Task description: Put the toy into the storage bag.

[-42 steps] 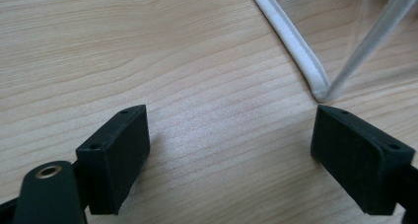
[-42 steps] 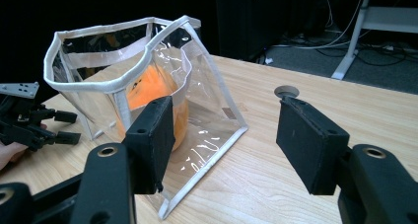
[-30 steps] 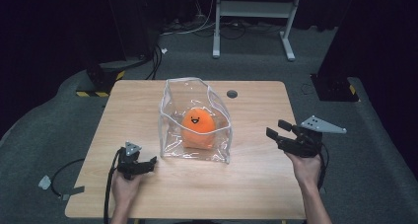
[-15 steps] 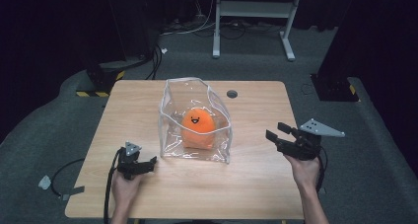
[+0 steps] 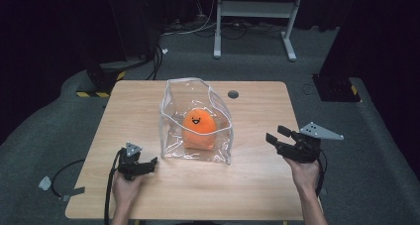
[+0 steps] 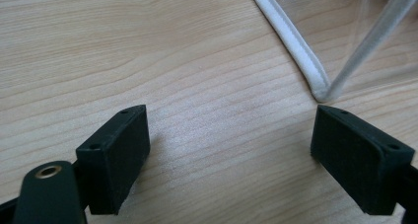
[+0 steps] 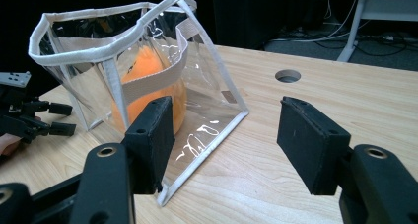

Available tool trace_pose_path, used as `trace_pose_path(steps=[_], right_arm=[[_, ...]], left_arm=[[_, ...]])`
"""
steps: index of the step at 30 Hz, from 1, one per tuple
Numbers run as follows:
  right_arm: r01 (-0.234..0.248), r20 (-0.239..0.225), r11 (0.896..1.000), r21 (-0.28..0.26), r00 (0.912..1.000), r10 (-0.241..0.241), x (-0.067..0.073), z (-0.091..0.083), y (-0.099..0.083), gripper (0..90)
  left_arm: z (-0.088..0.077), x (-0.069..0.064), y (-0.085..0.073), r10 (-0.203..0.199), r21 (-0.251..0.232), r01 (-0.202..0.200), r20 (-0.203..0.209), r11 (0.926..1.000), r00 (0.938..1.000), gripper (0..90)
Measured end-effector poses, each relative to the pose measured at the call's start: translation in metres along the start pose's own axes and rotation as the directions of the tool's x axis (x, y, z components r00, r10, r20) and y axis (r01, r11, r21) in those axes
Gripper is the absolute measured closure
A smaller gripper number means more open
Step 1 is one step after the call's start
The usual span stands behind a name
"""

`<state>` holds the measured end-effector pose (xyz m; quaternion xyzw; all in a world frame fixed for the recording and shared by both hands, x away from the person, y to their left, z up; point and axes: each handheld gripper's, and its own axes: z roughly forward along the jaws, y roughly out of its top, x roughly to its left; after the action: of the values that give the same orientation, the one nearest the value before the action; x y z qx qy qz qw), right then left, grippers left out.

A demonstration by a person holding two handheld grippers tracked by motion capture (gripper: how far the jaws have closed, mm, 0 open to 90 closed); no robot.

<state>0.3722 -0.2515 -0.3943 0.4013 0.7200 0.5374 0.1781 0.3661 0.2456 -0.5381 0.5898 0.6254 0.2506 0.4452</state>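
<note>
Clear bag [image 5: 196,128] stands upright mid-table with its mouth open upward and the orange toy [image 5: 199,129] inside on its floor. Left gripper [image 5: 140,165] sits just beside the bag's near-left bottom corner [image 6: 319,93], jaws wide and empty on bare wood; it is the nearer one. Right gripper [image 5: 278,139] hangs well apart on the bag's other side, jaws parted, nothing between
</note>
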Motion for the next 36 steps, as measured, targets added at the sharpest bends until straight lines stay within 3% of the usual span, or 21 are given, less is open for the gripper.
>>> trace_pose_path(steps=[36], right_arm=[[0.001, 0.013, 1.0, 0.031, 0.9999, -0.002, 0.004, 0.016, -0.018, 38.4]], left_arm=[[0.0, 0.0, 0.0, 0.001, 0.0, -0.001, 0.0, 1.0, 1.0, 15.1]])
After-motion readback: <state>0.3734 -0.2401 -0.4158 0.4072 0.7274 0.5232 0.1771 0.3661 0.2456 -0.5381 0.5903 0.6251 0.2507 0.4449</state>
